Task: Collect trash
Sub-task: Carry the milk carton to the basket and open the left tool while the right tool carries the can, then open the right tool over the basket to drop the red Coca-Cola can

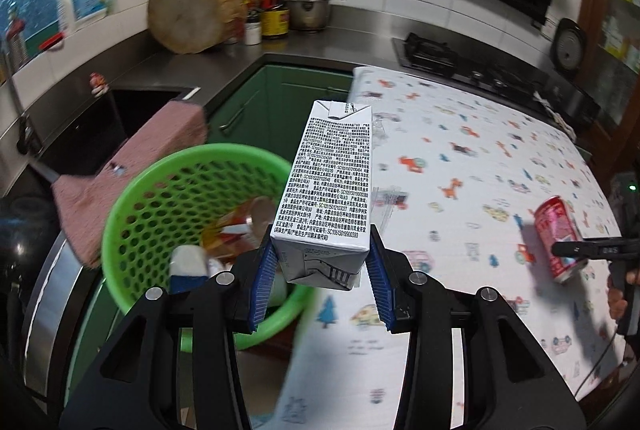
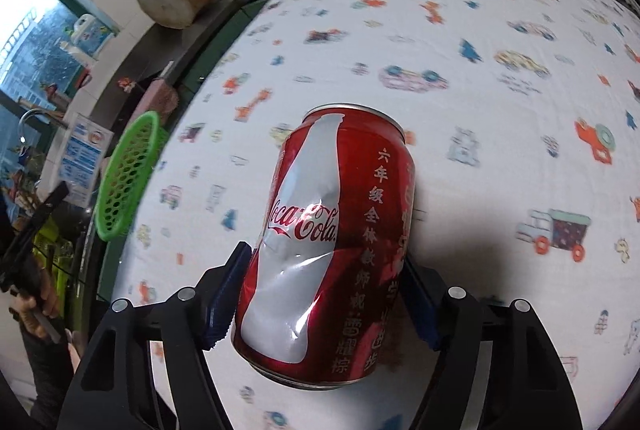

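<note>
My left gripper [image 1: 320,270] is shut on a white milk carton [image 1: 328,182] with black print and holds it at the table's left edge, beside and partly above the green mesh basket [image 1: 140,206]. The basket holds wrappers and other trash. My right gripper [image 2: 324,294] is shut on a dented red Coca-Cola can [image 2: 324,250] and holds it above the patterned tablecloth [image 2: 500,110]. The can and right gripper also show in the left wrist view [image 1: 560,242] at the far right. The basket shows in the right wrist view [image 2: 128,174] at the left.
A pink towel [image 1: 132,170] hangs over the sink edge [image 1: 80,134] behind the basket. On the counter stand a round wooden chopping block [image 1: 188,14], sauce bottles [image 1: 272,14] and a pot [image 1: 308,10]. A gas stove [image 1: 452,62] lies beyond the table.
</note>
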`<action>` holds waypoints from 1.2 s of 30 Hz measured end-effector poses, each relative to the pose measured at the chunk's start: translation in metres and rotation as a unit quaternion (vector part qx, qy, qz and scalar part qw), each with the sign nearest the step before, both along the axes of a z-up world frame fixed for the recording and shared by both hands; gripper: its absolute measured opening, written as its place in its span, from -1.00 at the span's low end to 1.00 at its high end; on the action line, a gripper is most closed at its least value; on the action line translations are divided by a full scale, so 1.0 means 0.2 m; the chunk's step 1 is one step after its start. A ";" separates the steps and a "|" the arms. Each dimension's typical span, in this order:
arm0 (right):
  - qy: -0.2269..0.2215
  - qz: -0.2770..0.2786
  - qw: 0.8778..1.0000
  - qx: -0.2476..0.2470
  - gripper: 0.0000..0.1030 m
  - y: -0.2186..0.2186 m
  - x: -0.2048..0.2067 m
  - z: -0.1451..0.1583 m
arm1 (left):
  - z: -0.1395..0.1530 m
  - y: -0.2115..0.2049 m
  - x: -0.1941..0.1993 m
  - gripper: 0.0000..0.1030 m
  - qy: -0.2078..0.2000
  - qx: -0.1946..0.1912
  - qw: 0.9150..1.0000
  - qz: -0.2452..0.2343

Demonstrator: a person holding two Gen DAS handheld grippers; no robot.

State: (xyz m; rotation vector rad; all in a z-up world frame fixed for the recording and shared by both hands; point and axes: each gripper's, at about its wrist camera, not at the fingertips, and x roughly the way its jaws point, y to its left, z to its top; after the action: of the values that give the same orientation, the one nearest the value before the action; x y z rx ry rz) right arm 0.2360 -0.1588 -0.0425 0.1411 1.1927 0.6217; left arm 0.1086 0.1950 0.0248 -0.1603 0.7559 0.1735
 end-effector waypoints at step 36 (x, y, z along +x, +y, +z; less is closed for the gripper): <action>-0.042 0.200 0.978 0.035 0.33 1.55 -0.13 0.18 | -0.39 0.74 -0.15 0.17 0.066 -0.066 0.986 0.137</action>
State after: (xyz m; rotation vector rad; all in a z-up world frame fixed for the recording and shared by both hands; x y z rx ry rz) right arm 0.2099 0.1519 -0.0072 -0.0688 1.1241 1.0142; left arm 0.0788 0.3437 -0.0524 -0.3825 0.8759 0.3981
